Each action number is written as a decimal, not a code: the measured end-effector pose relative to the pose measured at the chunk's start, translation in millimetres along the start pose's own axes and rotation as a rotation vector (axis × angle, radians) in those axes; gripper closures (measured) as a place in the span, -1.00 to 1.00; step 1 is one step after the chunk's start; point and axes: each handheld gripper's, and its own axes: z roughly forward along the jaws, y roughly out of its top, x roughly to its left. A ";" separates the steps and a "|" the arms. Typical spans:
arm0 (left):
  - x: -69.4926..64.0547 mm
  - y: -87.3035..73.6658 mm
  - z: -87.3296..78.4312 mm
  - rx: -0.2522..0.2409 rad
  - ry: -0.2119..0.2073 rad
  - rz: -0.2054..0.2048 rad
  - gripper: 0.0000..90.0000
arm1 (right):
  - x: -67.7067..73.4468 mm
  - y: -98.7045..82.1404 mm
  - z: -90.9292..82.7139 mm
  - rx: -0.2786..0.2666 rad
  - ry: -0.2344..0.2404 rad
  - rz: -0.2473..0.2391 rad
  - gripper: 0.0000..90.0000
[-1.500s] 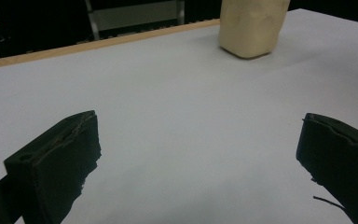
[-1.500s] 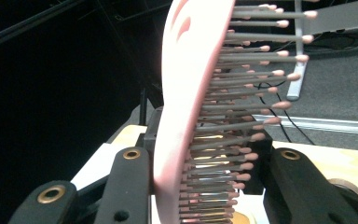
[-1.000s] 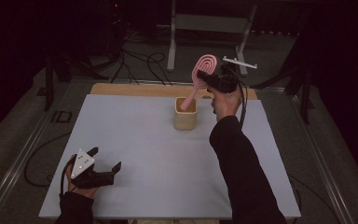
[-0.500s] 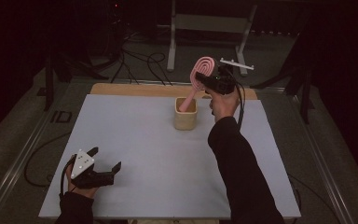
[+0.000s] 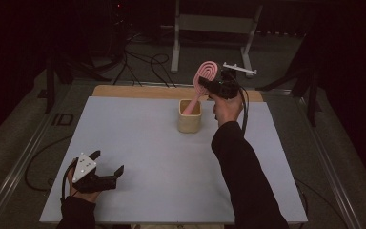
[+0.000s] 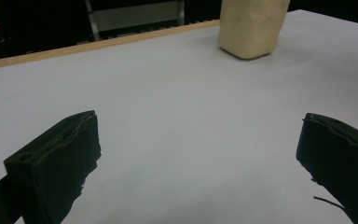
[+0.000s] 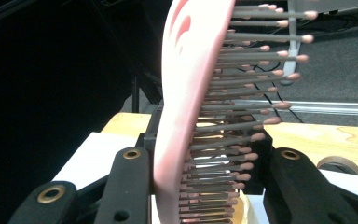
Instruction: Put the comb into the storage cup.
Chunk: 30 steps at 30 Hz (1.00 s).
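High view: right hand-held gripper (image 5: 213, 85) clamps pink hairbrush (image 5: 204, 78); left hand-held gripper (image 5: 106, 168) open

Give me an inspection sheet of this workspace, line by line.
Surface: pale table with a wooden strip along its far edge.
Job's things: pink hairbrush, handle down in the beige cup.
Clutter: nothing seen.
Grippers: right hand-held gripper shut on the hairbrush head; left hand-held gripper open, resting near the front edge.
Cables: one trails from the right hand-held gripper; more lie on the floor behind.
Surroundings: dark room, metal stand behind the table.
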 end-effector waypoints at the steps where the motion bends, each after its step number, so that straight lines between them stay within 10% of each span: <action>1: 0.1 0.0 -0.1 -0.001 0.000 0.001 -0.99 | -0.3 -0.9 0.7 0.000 -0.003 -0.001 0.41; 30: -0.1 0.1 -0.2 0.001 -0.001 0.001 -0.99 | -1.2 -17.4 12.1 0.022 -0.003 0.024 0.41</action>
